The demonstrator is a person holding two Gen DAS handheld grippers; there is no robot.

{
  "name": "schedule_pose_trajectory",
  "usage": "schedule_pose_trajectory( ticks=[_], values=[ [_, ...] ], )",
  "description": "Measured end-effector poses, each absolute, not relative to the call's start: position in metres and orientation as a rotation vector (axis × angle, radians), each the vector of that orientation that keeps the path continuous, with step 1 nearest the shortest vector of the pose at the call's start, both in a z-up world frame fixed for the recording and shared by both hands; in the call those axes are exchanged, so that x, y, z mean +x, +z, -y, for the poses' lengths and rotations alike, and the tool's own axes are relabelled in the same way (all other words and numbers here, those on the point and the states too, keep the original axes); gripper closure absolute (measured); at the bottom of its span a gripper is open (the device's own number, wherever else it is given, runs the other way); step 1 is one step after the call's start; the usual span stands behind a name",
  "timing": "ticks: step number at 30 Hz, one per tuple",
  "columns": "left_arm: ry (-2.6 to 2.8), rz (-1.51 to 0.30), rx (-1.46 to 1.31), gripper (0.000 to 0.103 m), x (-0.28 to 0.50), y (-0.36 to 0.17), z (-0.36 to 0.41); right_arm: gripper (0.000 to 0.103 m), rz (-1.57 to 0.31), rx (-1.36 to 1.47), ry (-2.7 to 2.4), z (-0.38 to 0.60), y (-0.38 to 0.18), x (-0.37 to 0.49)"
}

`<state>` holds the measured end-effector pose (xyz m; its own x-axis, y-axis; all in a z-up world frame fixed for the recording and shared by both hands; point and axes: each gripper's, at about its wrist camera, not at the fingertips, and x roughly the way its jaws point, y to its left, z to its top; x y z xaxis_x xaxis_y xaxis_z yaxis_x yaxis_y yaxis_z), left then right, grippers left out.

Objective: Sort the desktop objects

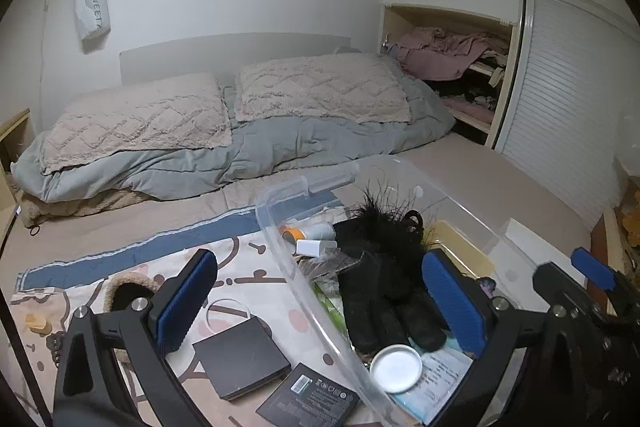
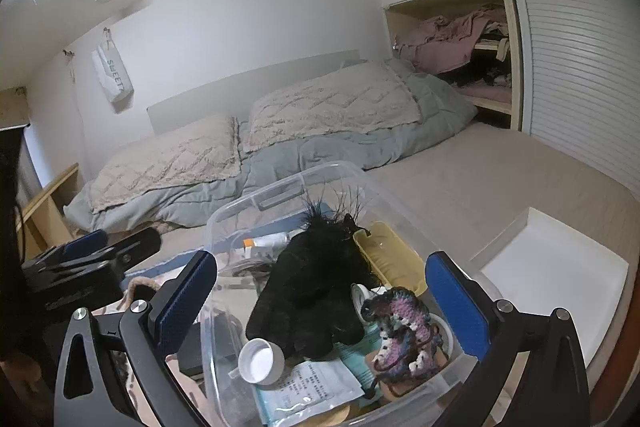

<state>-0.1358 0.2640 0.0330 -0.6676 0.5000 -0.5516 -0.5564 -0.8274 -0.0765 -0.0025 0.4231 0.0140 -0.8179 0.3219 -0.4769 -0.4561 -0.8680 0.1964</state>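
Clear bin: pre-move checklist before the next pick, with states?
1. Left tool open and holding nothing: ok.
2. Right tool open and holding nothing: ok.
3. Clear bin in front of both tools, no lid on it: ok.
4. Loose items left outside the bin: not ok. Dark flat case and black box lie on the printed cloth.
5. Room in the bin: cannot tell. Black fuzzy glove, white cap and crocheted piece already pile up inside.
6. White tray beside the bin, nothing in it: ok.
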Motion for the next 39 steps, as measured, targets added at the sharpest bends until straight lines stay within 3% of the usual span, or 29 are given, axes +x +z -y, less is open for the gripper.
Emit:
schedule_pose_trajectory(
  ticks=[7, 39],
  values=[
    [2.46, -0.142, -0.7, 0.0, -0.11, 0.044, -0.239, 0.0, -0.442, -0.587, 2.623, -0.413, 0.021, 0.01],
    [2.554, -0.177, -0.536, 0.0, 0.007, 0.062, -0.132, 0.0, -0.201, -0.509, 2.757, -0.312, 0.041, 0.092]
  ],
)
